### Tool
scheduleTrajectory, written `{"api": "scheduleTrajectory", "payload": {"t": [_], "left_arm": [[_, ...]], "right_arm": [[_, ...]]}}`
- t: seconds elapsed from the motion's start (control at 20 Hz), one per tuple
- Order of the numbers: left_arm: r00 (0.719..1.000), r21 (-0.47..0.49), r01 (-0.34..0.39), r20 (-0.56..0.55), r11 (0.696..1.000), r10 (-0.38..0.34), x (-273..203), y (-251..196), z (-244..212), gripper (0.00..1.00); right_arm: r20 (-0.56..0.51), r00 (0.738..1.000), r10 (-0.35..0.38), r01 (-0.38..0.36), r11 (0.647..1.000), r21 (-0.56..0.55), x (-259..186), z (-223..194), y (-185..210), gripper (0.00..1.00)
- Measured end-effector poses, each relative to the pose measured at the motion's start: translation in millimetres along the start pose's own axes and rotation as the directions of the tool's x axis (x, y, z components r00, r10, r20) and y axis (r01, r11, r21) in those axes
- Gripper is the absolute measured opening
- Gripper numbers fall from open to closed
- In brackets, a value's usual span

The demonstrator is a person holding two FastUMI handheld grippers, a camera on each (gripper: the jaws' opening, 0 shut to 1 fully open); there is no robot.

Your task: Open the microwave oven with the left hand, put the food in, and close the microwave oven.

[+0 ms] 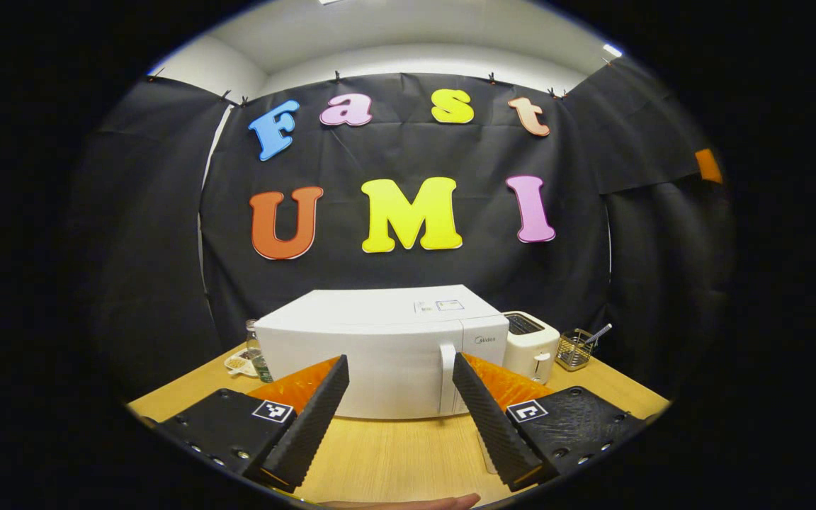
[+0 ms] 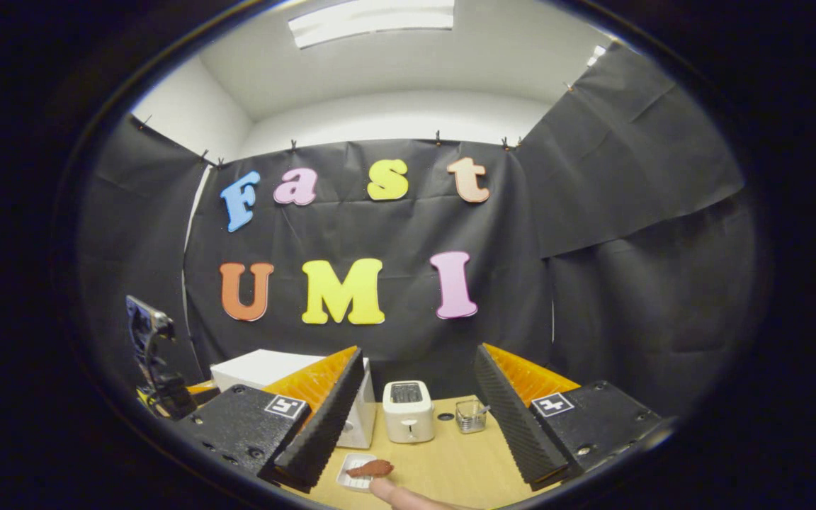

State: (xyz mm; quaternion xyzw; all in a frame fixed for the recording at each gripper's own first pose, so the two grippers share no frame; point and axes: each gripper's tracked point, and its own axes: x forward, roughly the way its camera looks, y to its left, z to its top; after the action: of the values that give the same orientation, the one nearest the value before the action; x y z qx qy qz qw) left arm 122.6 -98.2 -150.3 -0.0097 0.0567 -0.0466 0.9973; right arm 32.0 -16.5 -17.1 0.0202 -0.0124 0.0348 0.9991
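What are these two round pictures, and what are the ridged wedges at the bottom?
A person holds a grabber tool in each hand, and each tool carries a camera looking along its two fingers. Those wedges are the fingers.

The left gripper faces a white microwave with its door shut. Beside it on the wooden table stand a toaster, a wire basket, a bottle and a small dish.

The right gripper looks from farther right. Near it lies a small tray with brown food on it, and a fingertip shows close by.

Both grippers are open and hold nothing.
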Motion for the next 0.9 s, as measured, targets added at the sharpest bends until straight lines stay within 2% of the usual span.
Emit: {"api": "scheduleTrajectory", "payload": {"t": [0.1,0.15,0.2,0.4,0.45,0.5,0.55,0.7,0.75,0.8,0.85,0.9], "left_arm": [[1.0,-0.023,0.014,-0.015,1.0,-0.014,19.1,-10.9,-20.3,0.94],[1.0,-0.027,0.02,-0.004,0.999,-0.02,27.5,-15.0,-25.4,0.94],[0.999,-0.033,0.032,0.001,0.999,-0.032,35.4,-20.9,-30.9,0.94],[0.999,-0.048,0.042,-0.017,0.998,-0.043,66.2,-36.3,-59.4,0.93],[0.999,-0.049,0.039,-0.027,0.998,-0.04,74.2,-39.3,-66.1,0.93],[0.999,-0.047,0.033,-0.034,0.998,-0.035,81.8,-41.7,-72.6,0.94],[0.998,-0.044,0.03,-0.052,0.999,-0.032,89.2,-43.3,-82.7,0.94],[0.996,-0.044,0.041,-0.08,0.998,-0.044,108.2,-51.6,-102.2,0.94],[0.996,-0.047,0.043,-0.082,0.998,-0.047,114.2,-53.7,-106.3,0.94],[0.996,-0.046,0.044,-0.078,0.998,-0.048,120.1,-55.3,-108.3,0.94],[0.996,-0.04,0.039,-0.078,0.998,-0.042,126.9,-55.6,-112.4,0.84],[0.997,-0.038,0.034,-0.068,0.999,-0.037,133.8,-55.2,-113.4,0.94]], "right_arm": [[-0.006,1.0,-0.001,0.001,1.0,0.004,1.5,-4.0,-4.3,1.0],[-0.013,1.0,-0.002,0.002,1.0,0.008,2.9,-8.4,-7.5,0.9],[-0.021,1.0,0.0,0.0,1.0,0.016,3.0,-12.6,-8.8,1.0],[-0.067,0.997,0.036,-0.034,0.999,0.03,4.5,-28.9,-9.6,1.0],[-0.072,0.997,0.039,-0.037,0.999,0.028,6.8,-31.4,-11.2,0.9],[-0.072,0.997,0.037,-0.035,0.999,0.024,8.8,-32.2,-13.8,1.0],[-0.071,0.997,0.034,-0.032,0.999,0.022,9.7,-33.0,-17.2,0.9],[-0.072,0.997,0.032,-0.03,0.999,0.025,13.7,-38.8,-24.4,0.9],[-0.074,0.997,0.032,-0.03,0.999,0.027,15.5,-41.1,-27.5,1.0],[-0.074,0.997,0.03,-0.028,0.999,0.027,16.2,-43.8,-30.8,1.0],[-0.077,0.997,0.028,-0.026,0.999,0.025,18.0,-46.3,-33.1,1.0],[-0.078,0.997,0.027,-0.026,0.999,0.022,19.7,-48.8,-34.7,1.0]]}}
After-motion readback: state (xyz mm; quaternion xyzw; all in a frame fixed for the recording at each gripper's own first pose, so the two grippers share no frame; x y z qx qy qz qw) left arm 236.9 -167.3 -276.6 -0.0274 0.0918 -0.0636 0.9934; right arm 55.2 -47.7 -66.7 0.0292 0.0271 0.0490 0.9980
